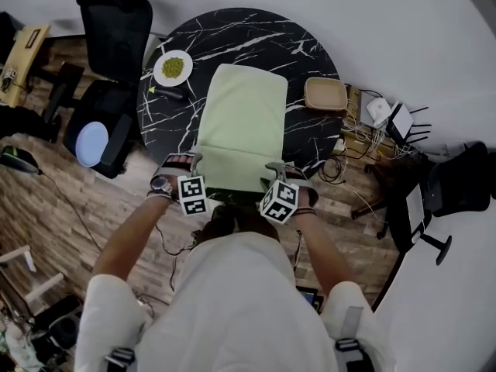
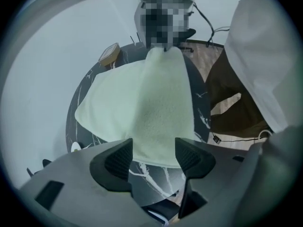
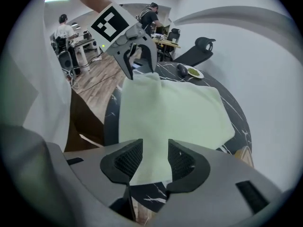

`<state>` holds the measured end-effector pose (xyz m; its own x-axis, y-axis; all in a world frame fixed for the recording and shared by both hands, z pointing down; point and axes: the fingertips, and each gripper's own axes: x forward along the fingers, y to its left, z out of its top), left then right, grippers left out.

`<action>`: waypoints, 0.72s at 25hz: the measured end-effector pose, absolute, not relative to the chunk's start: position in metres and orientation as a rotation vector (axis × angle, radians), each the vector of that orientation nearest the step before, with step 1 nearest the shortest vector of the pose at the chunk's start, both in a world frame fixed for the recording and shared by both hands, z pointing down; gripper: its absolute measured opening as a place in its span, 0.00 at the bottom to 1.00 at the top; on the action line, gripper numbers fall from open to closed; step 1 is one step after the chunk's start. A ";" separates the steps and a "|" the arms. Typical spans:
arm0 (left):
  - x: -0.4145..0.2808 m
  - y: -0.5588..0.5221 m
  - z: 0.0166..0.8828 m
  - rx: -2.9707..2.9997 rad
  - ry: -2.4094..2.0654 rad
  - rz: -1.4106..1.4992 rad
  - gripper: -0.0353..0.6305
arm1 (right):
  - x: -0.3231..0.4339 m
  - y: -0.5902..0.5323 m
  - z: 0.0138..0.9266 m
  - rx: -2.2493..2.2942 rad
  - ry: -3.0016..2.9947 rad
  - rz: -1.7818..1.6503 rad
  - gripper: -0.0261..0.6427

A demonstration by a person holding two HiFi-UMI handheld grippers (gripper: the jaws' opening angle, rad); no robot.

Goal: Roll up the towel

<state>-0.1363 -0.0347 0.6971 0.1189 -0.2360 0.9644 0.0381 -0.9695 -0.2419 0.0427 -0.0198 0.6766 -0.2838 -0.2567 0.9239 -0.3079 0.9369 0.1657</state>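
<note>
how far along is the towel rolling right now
Done: the pale green towel is spread on the round marble table. In hand: the left gripper and right gripper straddle its near edge, jaws open, not gripping. Left: the whole roll; no rolled part shows yet.

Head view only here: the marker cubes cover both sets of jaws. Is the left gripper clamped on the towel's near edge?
Observer: No. The left gripper has its jaws apart, with the towel edge between them, unpinched.
Operator: And the right?
Observer: The right gripper is open too, astride the near corner.
Operator: Does the towel overhang the table?
Observer: Not at the left gripper: bare table shows past the edge.
</note>
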 end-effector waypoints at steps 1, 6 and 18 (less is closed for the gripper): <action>-0.131 -0.025 0.699 -2.200 0.171 -1.944 0.46 | 0.034 -0.010 0.679 0.371 -1.884 0.048 0.27; -0.125 0.018 0.724 -2.162 -0.001 -1.999 0.46 | 0.011 0.037 0.700 0.215 -1.857 0.047 0.27; -0.145 0.012 0.738 -2.065 0.097 -2.060 0.16 | 0.039 0.039 0.739 0.256 -1.732 -0.018 0.17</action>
